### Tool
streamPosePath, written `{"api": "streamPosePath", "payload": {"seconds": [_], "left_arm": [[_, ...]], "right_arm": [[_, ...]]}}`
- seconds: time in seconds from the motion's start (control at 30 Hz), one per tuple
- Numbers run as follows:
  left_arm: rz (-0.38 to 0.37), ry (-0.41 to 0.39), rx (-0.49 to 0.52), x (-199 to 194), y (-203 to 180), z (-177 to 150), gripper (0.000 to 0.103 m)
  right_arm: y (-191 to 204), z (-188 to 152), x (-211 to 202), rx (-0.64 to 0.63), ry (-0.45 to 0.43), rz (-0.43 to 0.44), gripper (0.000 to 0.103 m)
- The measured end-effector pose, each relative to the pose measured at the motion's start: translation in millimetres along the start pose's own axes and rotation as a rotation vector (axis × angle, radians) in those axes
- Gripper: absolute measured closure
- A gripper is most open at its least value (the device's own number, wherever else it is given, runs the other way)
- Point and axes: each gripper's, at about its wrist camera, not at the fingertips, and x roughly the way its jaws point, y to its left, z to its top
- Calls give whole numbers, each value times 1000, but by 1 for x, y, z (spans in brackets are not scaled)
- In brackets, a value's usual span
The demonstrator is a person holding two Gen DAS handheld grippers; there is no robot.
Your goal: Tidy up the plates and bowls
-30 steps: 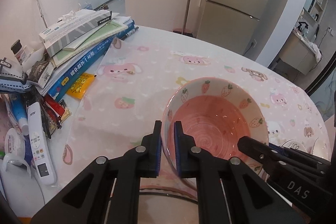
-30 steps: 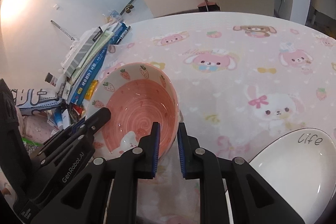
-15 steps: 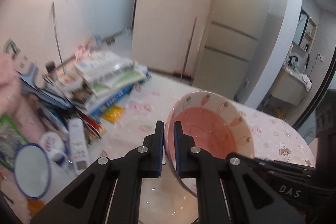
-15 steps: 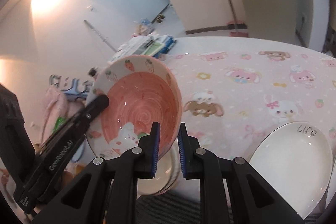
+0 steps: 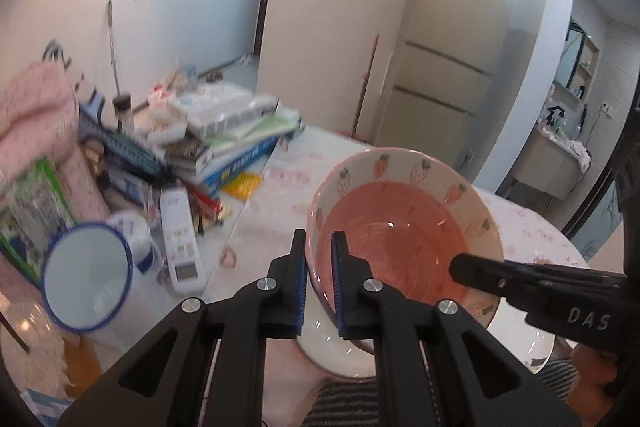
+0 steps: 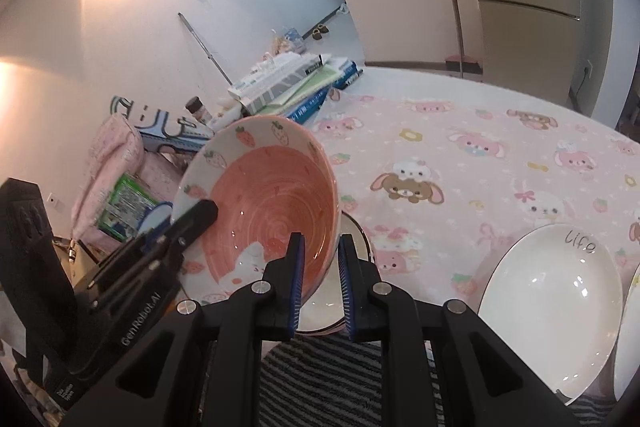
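Mid-carry. Pink bowl point(image 5: 404, 239) up off the counter point(image 6: 460, 155), tilted, pinched at two spots on its rim: left gripper point(image 5: 320, 279) with jaws clamped on the near-left wall, right gripper point(image 6: 320, 287) with jaws nipping the opposite side. Hanging right above a stack of dishes point(image 6: 352, 231) at the counter's near edge, the stack's white inside peeking out under the bowl's foot. White plate point(image 6: 552, 303) marked "life" lying just beside, toward the near right corner. Books and clutter point(image 5: 224, 147) piled along the left edge, well apart. Looks like the stacking step: bowl bound for the pile below. Next up, by the look of it: level the bowl, centre it over the stack, lower gently, then spread both jaws together so nothing tips or chips.
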Motion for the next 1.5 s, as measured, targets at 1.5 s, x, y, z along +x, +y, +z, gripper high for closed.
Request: {"api": "streamPosePath", "payload": {"seconds": [1.5], "left_arm": [[84,115,7,52,4,-46,95]], "right_arm": [[8,-16,50,-189,128,-182,76]]}}
